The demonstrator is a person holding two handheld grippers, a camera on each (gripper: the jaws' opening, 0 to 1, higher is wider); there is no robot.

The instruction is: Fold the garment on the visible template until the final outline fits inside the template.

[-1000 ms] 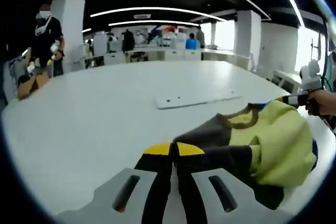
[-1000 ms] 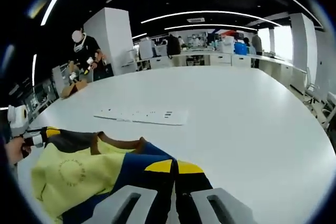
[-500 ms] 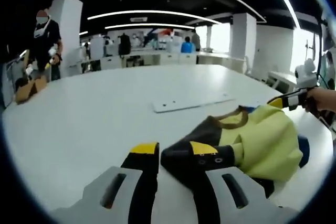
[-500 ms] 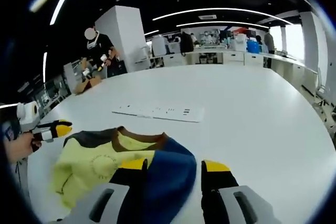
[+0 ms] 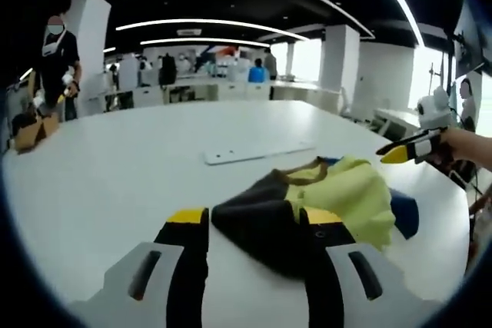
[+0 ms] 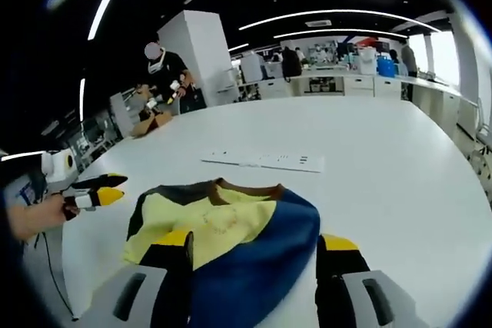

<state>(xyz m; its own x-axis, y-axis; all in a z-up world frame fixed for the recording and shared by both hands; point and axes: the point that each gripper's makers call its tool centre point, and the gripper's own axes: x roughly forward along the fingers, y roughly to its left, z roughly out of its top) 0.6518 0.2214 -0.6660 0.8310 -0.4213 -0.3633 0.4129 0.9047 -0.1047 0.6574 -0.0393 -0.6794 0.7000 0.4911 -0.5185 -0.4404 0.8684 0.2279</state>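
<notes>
— What's different from a second ago?

— Start with the big thing: the table [image 5: 115,174] is where it was, wide and white, and the garment [image 6: 231,228] now lies on it on its own. A second ago I had both sleeves pinched, the dark one in my left gripper [image 5: 257,224] and the blue one in my right gripper [image 6: 254,247]. Now both pairs of jaws stand apart with nothing clamped between them. I've let go on both sides.

— So where does the garment sit now?

— Bunched, yellow body in the middle, dark sleeve toward my left jaws, blue sleeve spilling between my right ones. The brown collar points away from me, toward the template [image 6: 261,161], the flat white sheet further up the table. The two are apart; the garment isn't on it.

— What does that mean for the job?

— I'd say the carry is over and the folding hasn't properly begun. The cloth is a loose heap, not a neat outline, and it lies short of the template, so it needs shifting onto that sheet and squaring up.

— Can you see your other hand?

— Yes, in the left gripper view the right one shows at the far edge, yellow tips parted, clear of the cloth.
</notes>
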